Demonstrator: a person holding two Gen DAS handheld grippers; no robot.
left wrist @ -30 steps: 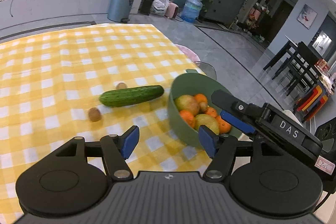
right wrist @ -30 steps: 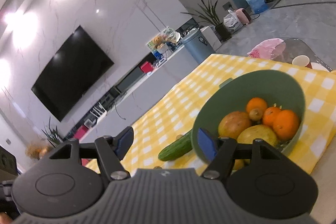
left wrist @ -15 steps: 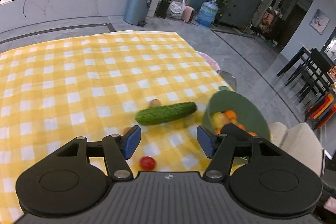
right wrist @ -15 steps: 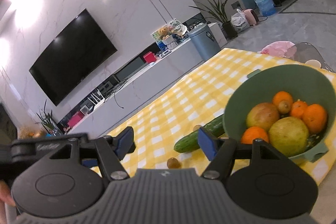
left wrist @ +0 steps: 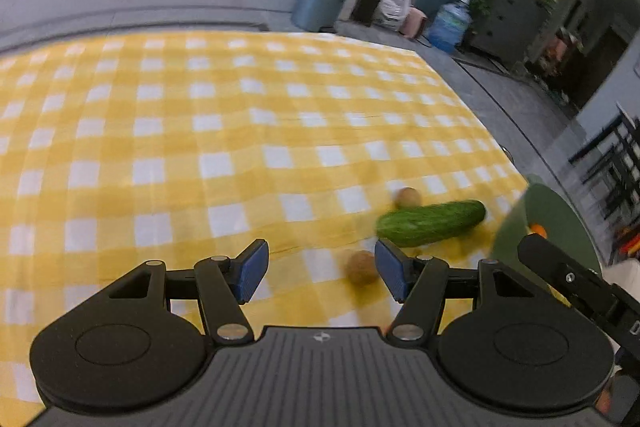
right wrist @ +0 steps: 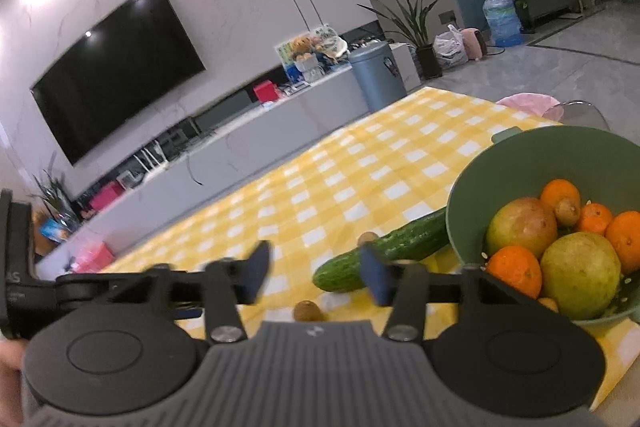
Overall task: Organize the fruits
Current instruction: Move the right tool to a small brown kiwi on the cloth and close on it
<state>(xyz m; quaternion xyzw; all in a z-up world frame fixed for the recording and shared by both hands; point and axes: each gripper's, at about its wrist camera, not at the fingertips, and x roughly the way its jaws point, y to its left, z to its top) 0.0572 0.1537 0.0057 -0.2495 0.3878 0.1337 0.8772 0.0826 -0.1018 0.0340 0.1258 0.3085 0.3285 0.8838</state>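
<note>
Cucumber (right wrist: 384,251) lies flat — far tip touching the green bowl (right wrist: 532,155).

The letters "AS" stand in white on the black body of the left gripper (right wrist: 16,267), at nine o'clock in the right wrist view; smaller print beneath them is too blurred to read.

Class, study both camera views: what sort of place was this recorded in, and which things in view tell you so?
Most likely a home living and dining room. A large wall-mounted television hangs above a long low cabinet, potted plants stand on the floor, and a table with a yellow checked tablecloth holds a green bowl of fruit.
</note>
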